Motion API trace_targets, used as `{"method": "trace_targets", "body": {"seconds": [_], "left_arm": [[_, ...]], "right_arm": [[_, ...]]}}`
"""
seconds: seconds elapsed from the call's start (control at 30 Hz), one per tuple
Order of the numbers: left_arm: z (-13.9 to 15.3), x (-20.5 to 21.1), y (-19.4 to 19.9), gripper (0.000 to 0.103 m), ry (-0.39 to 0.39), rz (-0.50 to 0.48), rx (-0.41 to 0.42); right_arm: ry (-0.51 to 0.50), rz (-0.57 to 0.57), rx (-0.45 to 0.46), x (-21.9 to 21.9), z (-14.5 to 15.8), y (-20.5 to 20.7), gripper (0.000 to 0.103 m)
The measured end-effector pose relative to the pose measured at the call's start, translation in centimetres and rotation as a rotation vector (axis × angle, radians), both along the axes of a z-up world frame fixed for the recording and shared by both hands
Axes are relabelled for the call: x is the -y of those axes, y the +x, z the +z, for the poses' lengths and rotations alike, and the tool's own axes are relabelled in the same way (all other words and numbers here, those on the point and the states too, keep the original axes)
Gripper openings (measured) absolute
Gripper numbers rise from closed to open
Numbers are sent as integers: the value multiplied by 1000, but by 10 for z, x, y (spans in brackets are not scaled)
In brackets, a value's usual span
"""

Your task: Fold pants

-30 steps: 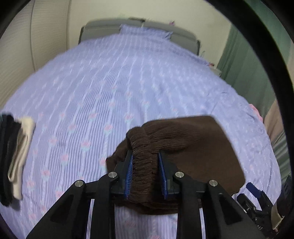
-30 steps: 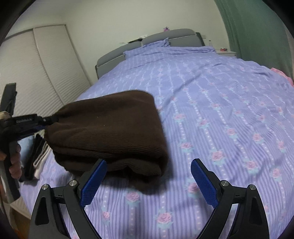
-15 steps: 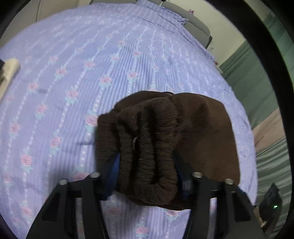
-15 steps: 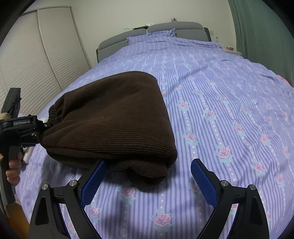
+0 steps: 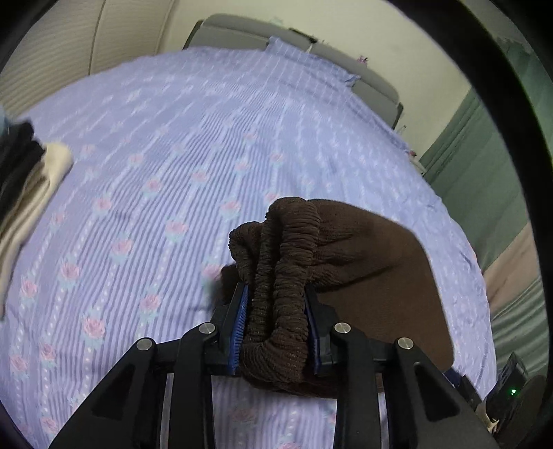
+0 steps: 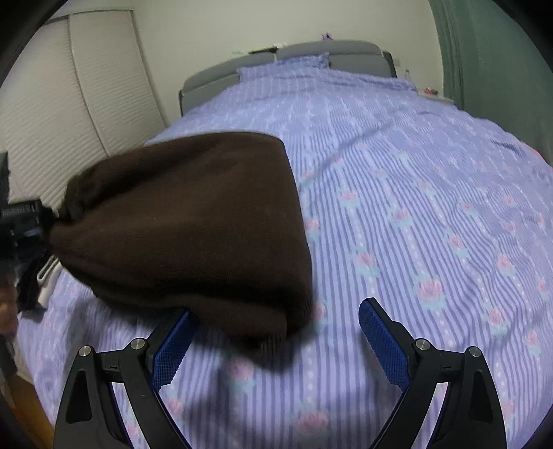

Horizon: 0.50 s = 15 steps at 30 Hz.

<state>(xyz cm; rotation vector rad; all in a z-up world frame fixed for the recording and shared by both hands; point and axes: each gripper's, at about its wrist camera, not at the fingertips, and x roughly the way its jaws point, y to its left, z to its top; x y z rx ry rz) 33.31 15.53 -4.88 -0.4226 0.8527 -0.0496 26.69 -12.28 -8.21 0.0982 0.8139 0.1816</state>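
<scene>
Brown ribbed knit fills the lower middle of the left wrist view: one pair of pants (image 5: 345, 273), folded into a thick bundle. Its gathered waistband is bunched between the blue pads of the left gripper (image 5: 275, 305), whose jaws have just been closing and now pinch that band on both sides. From the clamped end the bundle runs away to the right, so its long axis lies across the bed (image 5: 207, 138), waistband end toward this gripper. Under it spreads a lilac striped cover with pink roses. At the left edge sits one stack of clothes (image 5: 24, 193), dark pieces with a cream one beside them, well apart from the pants. One grey headboard (image 5: 242, 32) stands at the far end, and a green curtain (image 5: 484, 165) hangs on the right.

In the right wrist view the same single bundle (image 6: 193, 221) looks blurred and sits left of centre over the cover (image 6: 414, 207). Its narrow, gathered end points left, where the left gripper (image 6: 52, 221) grasps it; its wide folded end points right and toward the camera. The right gripper (image 6: 273, 316) has both jaws spread wide, nothing between the pads. The bundle's near edge hides the tip of its left finger (image 6: 172, 345); I cannot tell whether they touch. White slatted doors (image 6: 69, 121) line the left wall.
</scene>
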Motion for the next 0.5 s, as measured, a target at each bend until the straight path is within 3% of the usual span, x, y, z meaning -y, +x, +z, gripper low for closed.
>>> {"method": "trace_targets", "body": {"seconds": [0.07, 0.13, 0.27, 0.37, 0.5], "left_arm": [[-12, -5, -3, 30, -25, 6, -30], [-14, -3, -5, 30, -2, 6, -24], [-23, 2, 1, 31, -5, 13, -38], [-32, 0, 4, 33, -23, 17, -46], [-40, 8, 3, 39, 26, -3, -41]], "right_arm": [[-119, -8, 12, -5, -6, 3, 92], [-201, -34, 34, -3, -4, 2, 83], [-180, -119, 79, 15, 17, 1, 82], [-284, -107, 61, 8, 8, 10, 82], [-300, -90, 9, 11, -7, 13, 82]]}}
